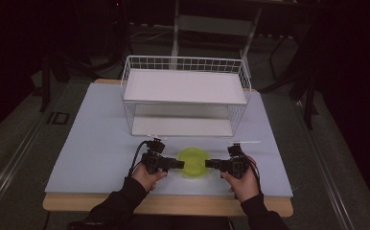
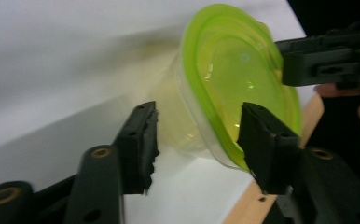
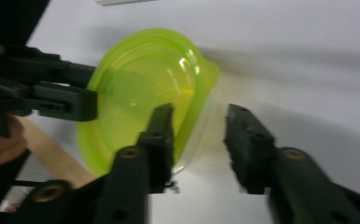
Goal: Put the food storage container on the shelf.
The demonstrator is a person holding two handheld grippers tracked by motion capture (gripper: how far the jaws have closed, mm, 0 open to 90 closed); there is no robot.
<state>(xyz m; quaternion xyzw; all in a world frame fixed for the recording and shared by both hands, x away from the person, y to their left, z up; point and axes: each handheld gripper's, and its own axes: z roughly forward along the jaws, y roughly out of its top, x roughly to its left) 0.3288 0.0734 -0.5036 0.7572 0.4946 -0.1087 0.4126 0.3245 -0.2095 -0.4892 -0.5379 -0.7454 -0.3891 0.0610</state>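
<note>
L gripper (image 2: 197, 140): jaws apart, straddling the near rim of the green lidded container (image 2: 229, 88), not clamped. R gripper (image 3: 199, 140): jaws apart likewise, one over the lid edge, one outside the wall; no grip yet. Container sits on the white table (image 1: 97, 143), near front edge, between both grippers, lid on. White wire shelf rack (image 1: 185, 96) stands behind, both tiers bare. Judgement: approach done; grasp, lift and any placing all remain. Writing: "ID" mark on floor (image 1: 57, 118) at left; no label legible on container.
</note>
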